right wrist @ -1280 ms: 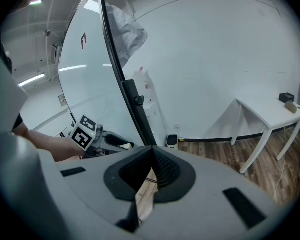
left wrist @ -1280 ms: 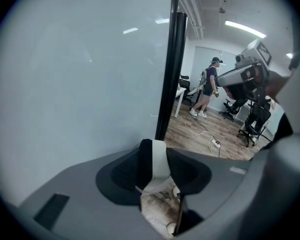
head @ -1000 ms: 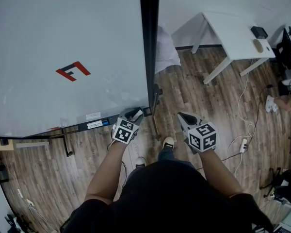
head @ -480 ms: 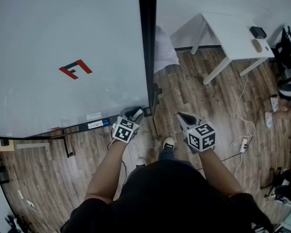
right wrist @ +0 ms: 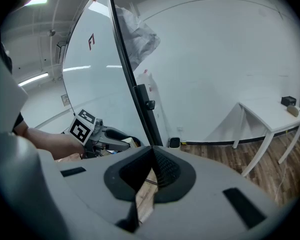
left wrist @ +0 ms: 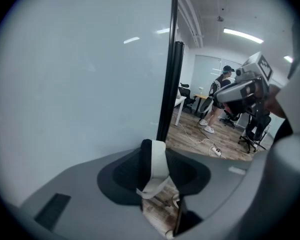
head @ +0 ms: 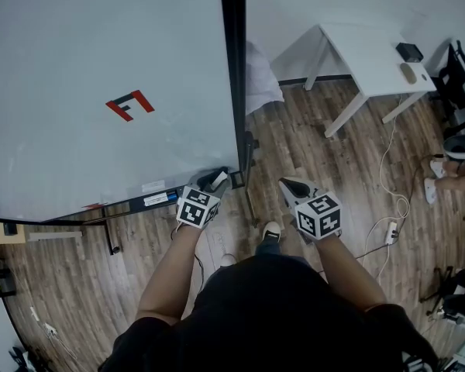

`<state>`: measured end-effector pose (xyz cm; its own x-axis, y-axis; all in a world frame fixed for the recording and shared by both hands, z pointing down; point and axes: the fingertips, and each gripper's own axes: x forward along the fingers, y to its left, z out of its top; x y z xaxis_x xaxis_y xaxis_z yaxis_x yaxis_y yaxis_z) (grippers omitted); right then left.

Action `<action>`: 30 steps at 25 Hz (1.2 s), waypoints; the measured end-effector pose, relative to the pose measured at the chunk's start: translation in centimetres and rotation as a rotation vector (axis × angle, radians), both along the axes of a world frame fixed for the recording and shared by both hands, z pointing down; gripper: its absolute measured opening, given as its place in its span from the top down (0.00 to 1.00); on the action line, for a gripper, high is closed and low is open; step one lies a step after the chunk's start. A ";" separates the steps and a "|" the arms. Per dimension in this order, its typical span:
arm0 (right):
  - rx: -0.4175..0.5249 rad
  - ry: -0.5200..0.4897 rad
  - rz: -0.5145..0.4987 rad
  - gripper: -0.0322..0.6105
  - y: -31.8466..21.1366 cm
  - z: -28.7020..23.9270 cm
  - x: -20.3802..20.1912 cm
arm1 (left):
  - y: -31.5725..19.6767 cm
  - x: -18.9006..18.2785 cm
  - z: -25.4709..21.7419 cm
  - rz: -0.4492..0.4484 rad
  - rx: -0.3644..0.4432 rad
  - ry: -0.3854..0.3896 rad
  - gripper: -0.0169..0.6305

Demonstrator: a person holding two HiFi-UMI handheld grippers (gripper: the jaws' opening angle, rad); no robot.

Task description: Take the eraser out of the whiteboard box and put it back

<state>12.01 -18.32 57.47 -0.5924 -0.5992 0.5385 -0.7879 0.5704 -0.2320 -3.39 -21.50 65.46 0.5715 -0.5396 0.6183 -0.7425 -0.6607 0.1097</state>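
Note:
A tall whiteboard (head: 101, 68) with a red mark (head: 129, 105) fills the left of the head view. A dark tray (head: 151, 200) runs along its bottom edge. My left gripper (head: 215, 181) hangs at the tray's right end, beside the black frame post (head: 234, 91). Its jaws hold a black-and-white eraser (left wrist: 155, 166) upright between them; a white bit of the eraser (head: 219, 178) shows in the head view. My right gripper (head: 288, 186) floats to the right over the wooden floor, shut, tips meeting with nothing between them (right wrist: 151, 150).
A white table (head: 372, 49) stands at the far right against the wall. Cables and a power strip (head: 389, 231) lie on the floor. Office chairs and another person (left wrist: 222, 86) are further back. A bag of plastic (right wrist: 137, 36) hangs behind the board.
My left gripper has risen a little at the tray's right end with the eraser still in it. My right gripper has stayed where it was.

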 end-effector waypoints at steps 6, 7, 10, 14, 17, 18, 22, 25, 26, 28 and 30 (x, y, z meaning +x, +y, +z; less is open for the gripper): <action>0.016 0.001 -0.011 0.96 0.4 -0.9 -0.4 | 0.4 -0.2 -2.1 0.002 0.032 0.014 0.73; 0.019 0.001 -0.012 0.96 0.5 -1.0 -0.5 | 0.5 -0.3 -2.4 0.001 0.036 0.017 0.73; 0.025 0.002 -0.019 0.96 0.9 -1.3 -0.9 | 0.9 -0.5 -3.3 0.002 0.050 0.024 0.73; 0.027 0.000 -0.027 0.96 1.4 -1.6 -1.4 | 1.3 -0.8 -4.6 0.000 0.071 0.036 0.73; 0.031 -0.004 -0.034 0.96 1.8 -1.8 -1.9 | 1.7 -1.4 -5.4 -0.016 0.088 0.050 0.73; 0.032 -0.003 -0.037 0.96 1.9 -1.8 -2.1 | 1.7 -1.8 -5.5 -0.025 0.089 0.054 0.73; 0.033 -0.003 -0.047 0.96 2.8 -1.9 -2.9 | 2.4 -3.2 -6.3 -0.066 0.084 0.095 0.73; 0.036 -0.002 -0.053 0.96 3.4 -1.9 -3.2 | 3.0 -4.3 -6.7 -0.087 0.090 0.103 0.73; 0.037 -0.001 -0.054 0.96 3.5 -2.0 -3.4 | 3.2 -4.7 -6.8 -0.093 0.092 0.104 0.73; 0.039 0.000 -0.054 0.96 3.9 -2.0 -3.5 | 3.8 -5.3 -6.8 -0.103 0.091 0.103 0.73; 0.041 0.001 -0.053 0.96 4.2 -2.1 -3.6 | 4.5 -6.0 -6.7 -0.112 0.088 0.101 0.73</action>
<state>8.40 -14.13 55.33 -0.6236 -0.5883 0.5148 -0.7564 0.6203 -0.2074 -9.37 -17.04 58.81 0.5615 -0.6530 0.5081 -0.8004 -0.5845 0.1334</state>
